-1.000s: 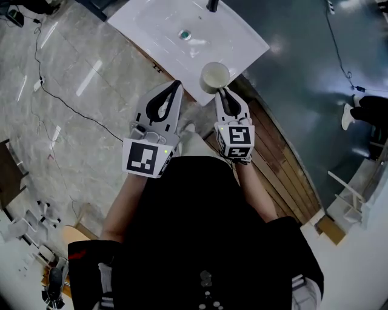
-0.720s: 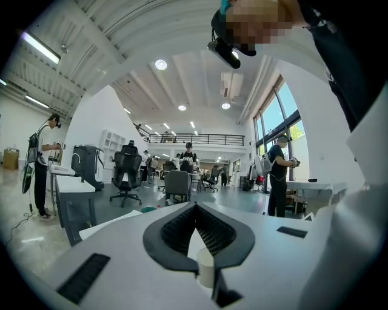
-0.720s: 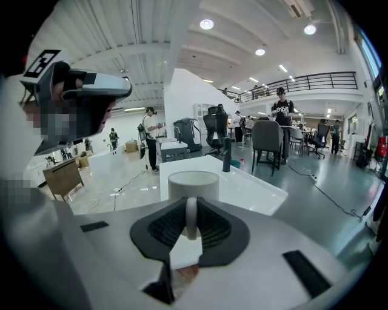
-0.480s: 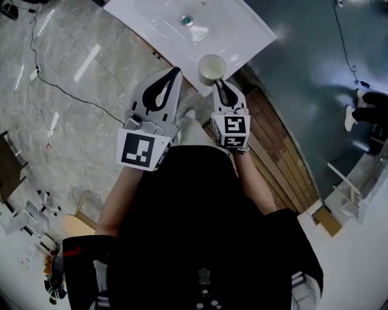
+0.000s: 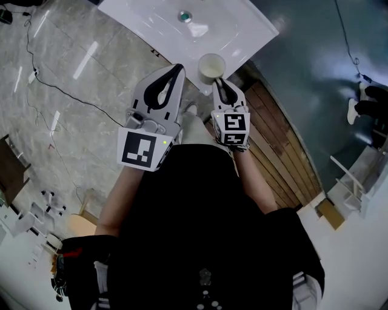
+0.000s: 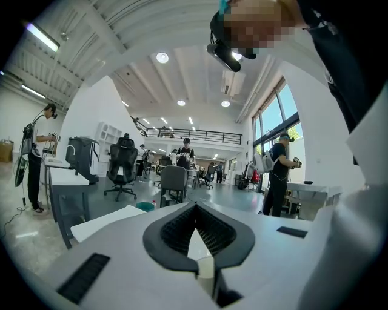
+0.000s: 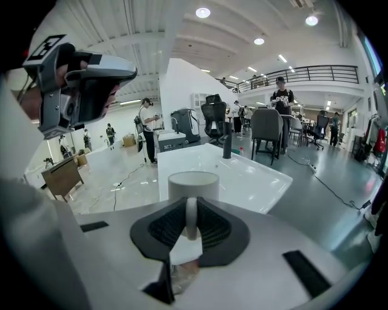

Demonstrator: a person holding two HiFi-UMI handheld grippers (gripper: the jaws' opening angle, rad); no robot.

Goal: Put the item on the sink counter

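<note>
A white mug (image 5: 212, 66) hangs upright over the near corner of the white sink counter (image 5: 239, 36). My right gripper (image 5: 222, 86) is shut on its handle (image 7: 191, 217); in the right gripper view the mug (image 7: 193, 185) stands just beyond the jaws, with the counter (image 7: 242, 175) behind it. My left gripper (image 5: 176, 71) is held beside it to the left, over the floor, its jaws closed together with nothing between them. In the left gripper view the left gripper (image 6: 195, 225) points out into the hall.
The basin has a drain (image 5: 185, 16) and a dark faucet (image 7: 227, 145) at its far side. Wooden planks (image 5: 285, 163) lie right of the counter. A cable (image 5: 66, 100) runs across the marble floor at left. People and office chairs (image 6: 124, 169) stand farther off.
Both grippers and the mug have moved slightly forward toward the sink counter; the mug now sits a little higher in the head view. The grip on the handle is unchanged.
</note>
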